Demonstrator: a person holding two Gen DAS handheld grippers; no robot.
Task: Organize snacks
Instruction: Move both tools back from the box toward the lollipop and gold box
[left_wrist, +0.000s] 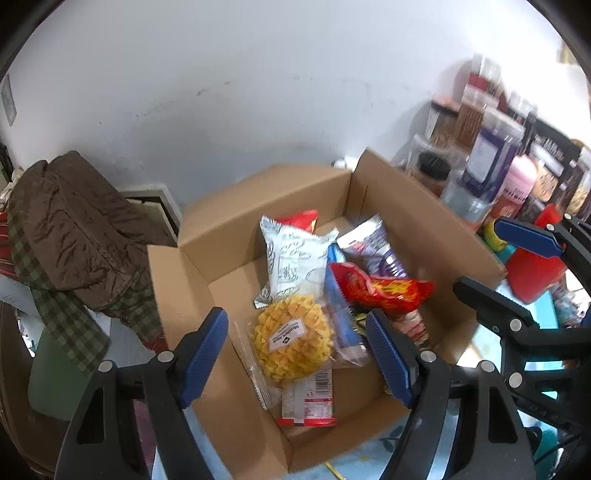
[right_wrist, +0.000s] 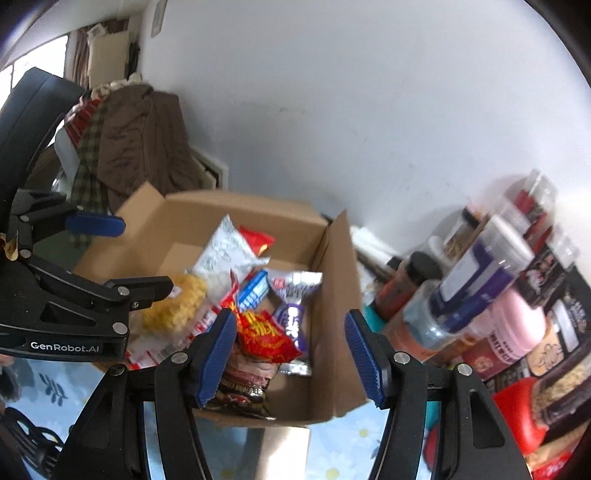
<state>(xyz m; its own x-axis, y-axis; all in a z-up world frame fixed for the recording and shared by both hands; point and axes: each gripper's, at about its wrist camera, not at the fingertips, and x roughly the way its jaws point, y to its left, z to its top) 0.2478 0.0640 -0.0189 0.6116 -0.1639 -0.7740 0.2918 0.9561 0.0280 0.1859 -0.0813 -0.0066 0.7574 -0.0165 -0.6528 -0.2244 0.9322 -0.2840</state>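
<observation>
A corrugated cardboard box with raised flaps held crinkly snack packets: a bumpy yellow waffle cake in clear wrap, a white printed pouch, a glossy red bag and a purple foil packet. The left gripper and right gripper hovered above, ribbed blue pads parted, holding nothing.

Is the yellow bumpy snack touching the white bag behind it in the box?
Touching. In the left wrist view the yellow snack's clear wrapper runs up against the lower edge of the white bag, with no cardboard floor showing between them.
</observation>
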